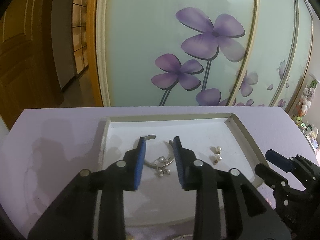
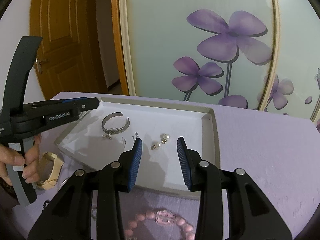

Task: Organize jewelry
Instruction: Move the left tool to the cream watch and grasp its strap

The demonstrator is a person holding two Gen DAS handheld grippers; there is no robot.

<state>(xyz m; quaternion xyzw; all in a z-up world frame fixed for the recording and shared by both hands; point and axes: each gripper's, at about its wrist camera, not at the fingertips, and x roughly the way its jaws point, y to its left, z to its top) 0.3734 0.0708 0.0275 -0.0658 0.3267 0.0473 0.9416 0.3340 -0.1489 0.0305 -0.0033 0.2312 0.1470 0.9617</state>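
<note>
A white shallow tray (image 1: 236,126) (image 2: 210,124) lies on a lilac cloth. In it are a silver open bangle (image 1: 158,161) (image 2: 116,125) with a small silver charm piece (image 1: 163,173) (image 2: 108,136) at its near side, and two pearl earrings (image 1: 217,154) (image 2: 160,142) to the right. My left gripper (image 1: 159,150) is open and empty, its fingers astride the bangle. My right gripper (image 2: 160,140) is open and empty, just short of the pearl earrings. A pink bead bracelet (image 2: 160,220) lies on the cloth below the right gripper.
A cream bangle (image 2: 52,170) lies on the cloth left of the tray, beside the hand holding the left gripper (image 2: 60,110). The right gripper shows at the left wrist view's right edge (image 1: 280,164). A wardrobe with purple flowers (image 1: 200,50) stands behind the table.
</note>
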